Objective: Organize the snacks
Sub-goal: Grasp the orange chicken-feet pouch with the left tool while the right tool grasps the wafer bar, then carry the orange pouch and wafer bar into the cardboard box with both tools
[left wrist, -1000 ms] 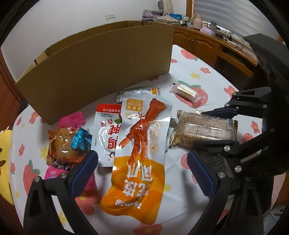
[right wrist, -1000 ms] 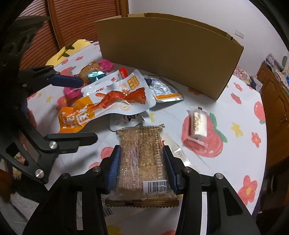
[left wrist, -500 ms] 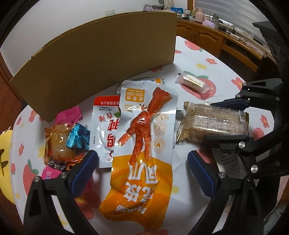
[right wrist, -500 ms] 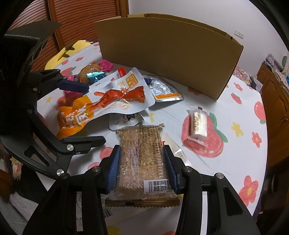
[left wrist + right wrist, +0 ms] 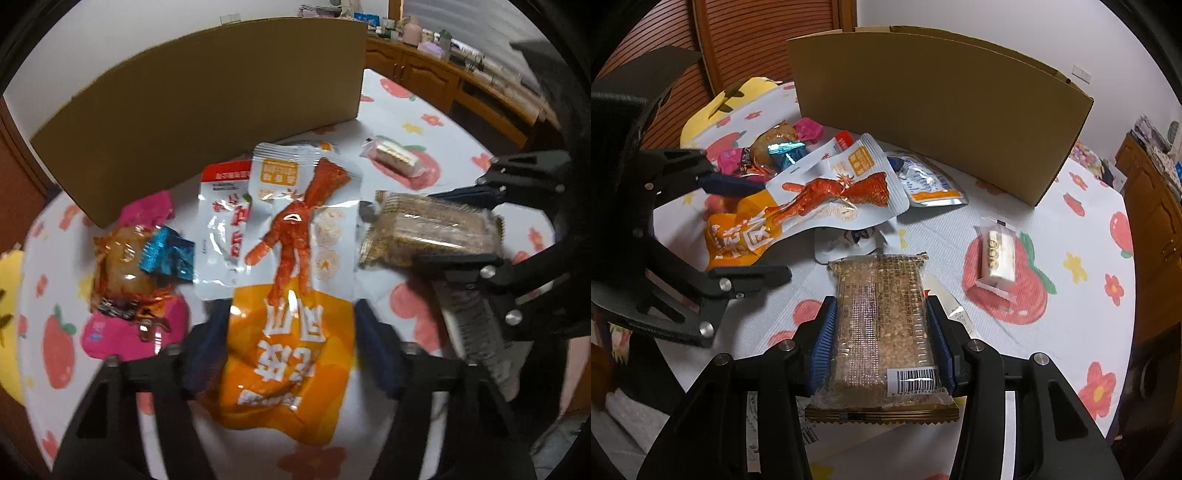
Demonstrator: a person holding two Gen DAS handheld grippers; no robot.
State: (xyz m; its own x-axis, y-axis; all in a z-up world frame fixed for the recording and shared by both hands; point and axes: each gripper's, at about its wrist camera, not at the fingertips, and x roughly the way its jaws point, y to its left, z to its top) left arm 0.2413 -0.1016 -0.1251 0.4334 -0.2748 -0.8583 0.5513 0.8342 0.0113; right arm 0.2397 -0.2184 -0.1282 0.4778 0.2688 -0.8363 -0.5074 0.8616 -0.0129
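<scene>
**Two grippers over a spread of snacks**

Two grippers work above a table (image 5: 1052,206) covered in a strawberry-print cloth. The right gripper (image 5: 882,332) is clamped on a sesame bar (image 5: 882,314) in a clear wrapper, its blue pads pressing both long sides, with the barcode end nearest the camera.

The left gripper (image 5: 291,332) straddles the orange lower end of a chicken-foot pouch (image 5: 295,280), and its jaws are closing. The left wrist view is blurred there, so the pads seem to meet the pouch's edges, though I cannot be certain they press it. The pouch lies flat, partly over a white-and-red packet (image 5: 221,229).

To the left of that packet, in the left wrist view, sit a small teal-wrapped sweet (image 5: 168,254), an amber-wrapped snack (image 5: 122,266) and a pink packet (image 5: 110,332), all close together. A silver-and-orange sachet (image 5: 931,184) lies just beyond the pouch, near a tall cardboard box (image 5: 942,103) that stands at the far side. A small white wrapped cake (image 5: 995,254) rests apart on a printed strawberry.
</scene>
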